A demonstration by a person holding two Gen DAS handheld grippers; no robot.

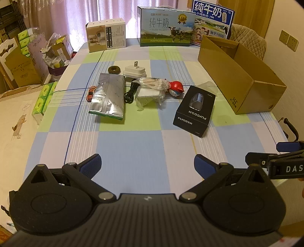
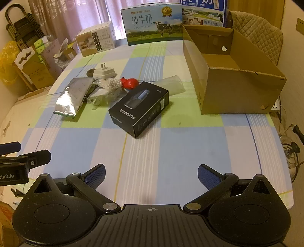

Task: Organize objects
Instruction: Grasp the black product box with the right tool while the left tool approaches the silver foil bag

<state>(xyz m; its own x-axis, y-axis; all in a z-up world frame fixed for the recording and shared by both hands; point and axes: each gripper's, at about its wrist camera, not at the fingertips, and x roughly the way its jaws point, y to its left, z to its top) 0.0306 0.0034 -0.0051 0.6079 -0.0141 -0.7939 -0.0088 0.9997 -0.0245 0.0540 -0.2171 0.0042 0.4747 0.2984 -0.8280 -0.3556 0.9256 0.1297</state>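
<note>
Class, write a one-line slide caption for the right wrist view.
Open right gripper faces black box, foil pouch and empty cardboard box.

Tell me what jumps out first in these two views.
The black box lies flat mid-table, nearest the cameras, on the checked tablecloth. To its right stands a big open cardboard box, nothing visible inside. Left of the black box is a cluster: silver pouch, white plug, bag of cotton swabs, red ball. Both tongs are open, holding nothing.

home | curtains (image 1: 79, 11) | checked tablecloth (image 1: 133, 144) | milk cartons (image 1: 167, 26) | quilted chair (image 2: 254, 32)
</note>
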